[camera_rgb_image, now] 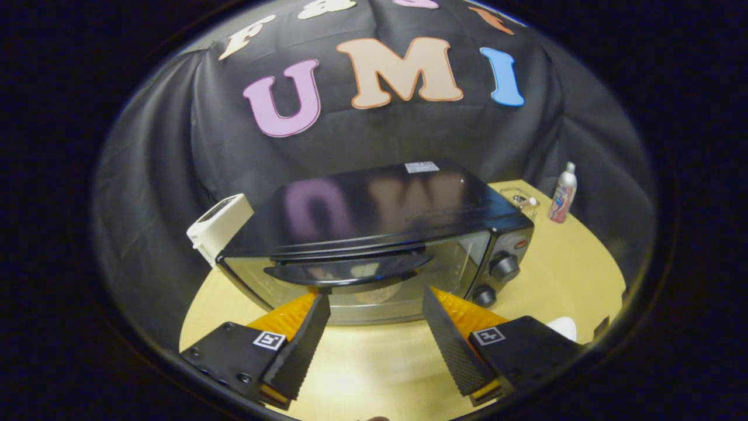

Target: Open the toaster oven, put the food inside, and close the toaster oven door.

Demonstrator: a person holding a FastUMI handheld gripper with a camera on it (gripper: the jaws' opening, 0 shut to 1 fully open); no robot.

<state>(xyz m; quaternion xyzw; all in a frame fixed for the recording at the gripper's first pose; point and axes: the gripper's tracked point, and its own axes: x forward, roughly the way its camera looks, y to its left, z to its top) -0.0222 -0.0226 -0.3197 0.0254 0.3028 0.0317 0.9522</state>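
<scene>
Toaster oven (pixel 380 234): you face a black, glossy-topped box sitting upright on the table.
Door (pixel 362 280): glass, shut, with a dark curved handle (pixel 347 272) across its top.
Knobs (pixel 504 267): two, stacked right of the door.

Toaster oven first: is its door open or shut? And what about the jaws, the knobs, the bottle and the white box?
Toaster oven: door shut, handle untouched.
Gripper: jaws open, holding nothing, just short of the door.
Knobs: settings too small to tell.
Bottle: upright, cap on, beyond the oven.
White box: beside the oven, tilted.
Food: something pale behind the glass, unclear.
</scene>
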